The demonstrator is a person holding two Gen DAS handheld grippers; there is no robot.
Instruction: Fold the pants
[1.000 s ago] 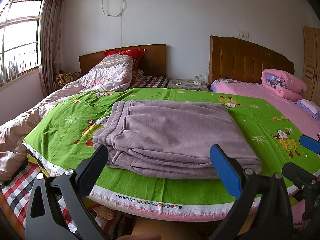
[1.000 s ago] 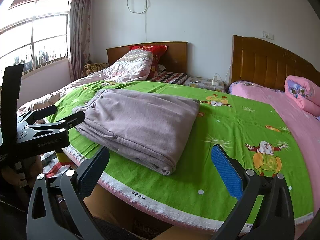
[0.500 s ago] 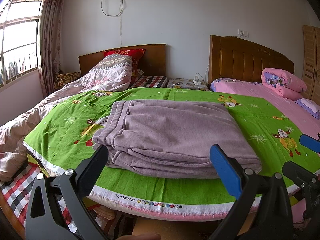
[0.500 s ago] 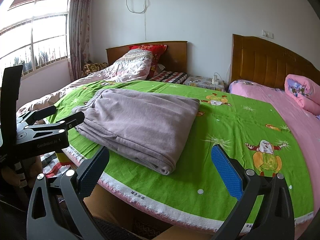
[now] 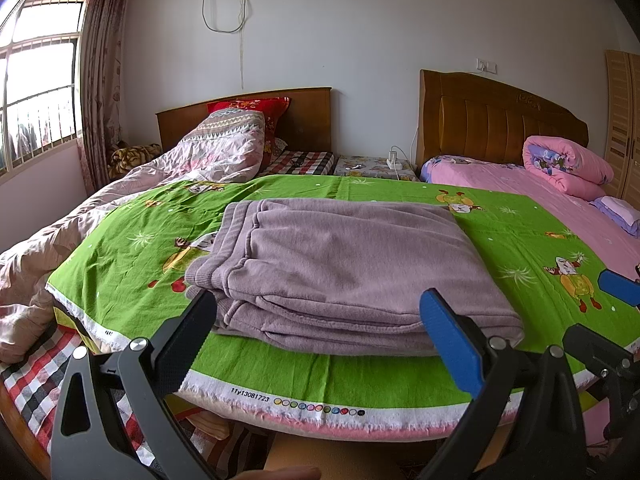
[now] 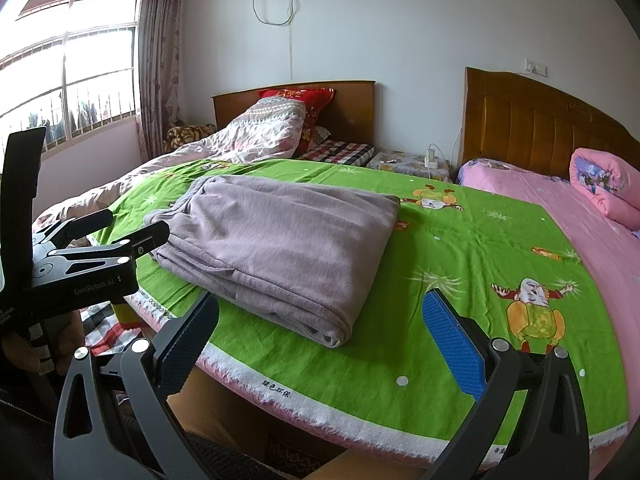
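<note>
Mauve pants (image 5: 344, 264) lie folded in a flat stack on the green cartoon-print sheet (image 5: 120, 280); they also show in the right wrist view (image 6: 280, 240). My left gripper (image 5: 316, 340) is open and empty, held just before the near edge of the stack. My right gripper (image 6: 320, 340) is open and empty, at the sheet's near edge, right of the stack. The left gripper's body (image 6: 80, 264) shows at the left of the right wrist view. One blue pad of the right gripper (image 5: 620, 288) shows at the right edge of the left wrist view.
A crumpled pink quilt (image 5: 208, 152) and red pillow (image 5: 248, 106) lie at the far left. A second bed with a pink sheet (image 5: 520, 184) and rolled pink quilt (image 5: 564, 164) stands at right. Wooden headboards (image 5: 500, 120) and a window (image 5: 36, 80) lie behind.
</note>
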